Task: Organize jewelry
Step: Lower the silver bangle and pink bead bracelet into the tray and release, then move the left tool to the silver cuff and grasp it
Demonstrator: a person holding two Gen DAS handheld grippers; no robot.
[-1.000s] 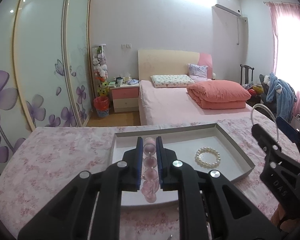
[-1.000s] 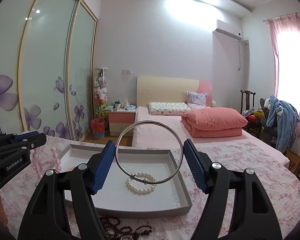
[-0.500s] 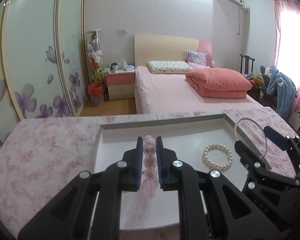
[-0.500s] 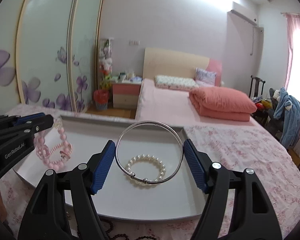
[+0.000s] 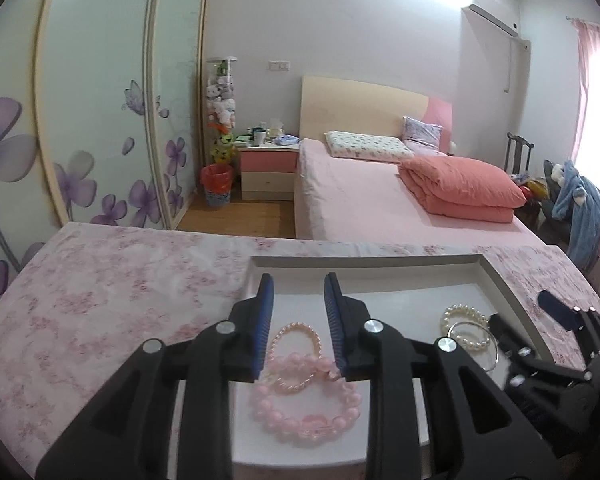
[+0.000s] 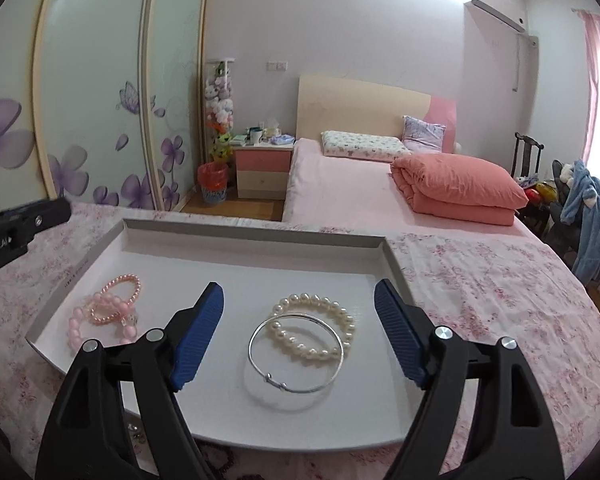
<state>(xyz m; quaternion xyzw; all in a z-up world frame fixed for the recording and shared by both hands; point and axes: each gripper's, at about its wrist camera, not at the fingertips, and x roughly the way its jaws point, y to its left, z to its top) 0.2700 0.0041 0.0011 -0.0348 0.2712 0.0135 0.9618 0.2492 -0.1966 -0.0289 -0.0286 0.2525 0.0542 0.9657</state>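
A shallow white tray (image 6: 260, 240) (image 5: 380, 264) lies on the pink floral tablecloth. My left gripper (image 5: 298, 316) is open and empty above two pink bead bracelets (image 5: 306, 404) that lie in the tray's left part; they also show in the right wrist view (image 6: 108, 312). My right gripper (image 6: 300, 332) is open wide and empty above a silver bangle (image 6: 296, 354) that lies partly over a white pearl bracelet (image 6: 320, 320). Both show in the left wrist view too, the bangle (image 5: 494, 344) and the pearls (image 5: 460, 316).
A dark bead strand (image 6: 216, 456) lies on the cloth just in front of the tray's near edge. The table's far edge (image 5: 220, 236) drops to the floor and a pink bed (image 5: 380, 200). A wardrobe (image 5: 80, 120) stands left.
Both grippers have opened. The pink bracelets left my left gripper and lie in the tray. The silver bangle left my right gripper and lies over the pearl bracelet.
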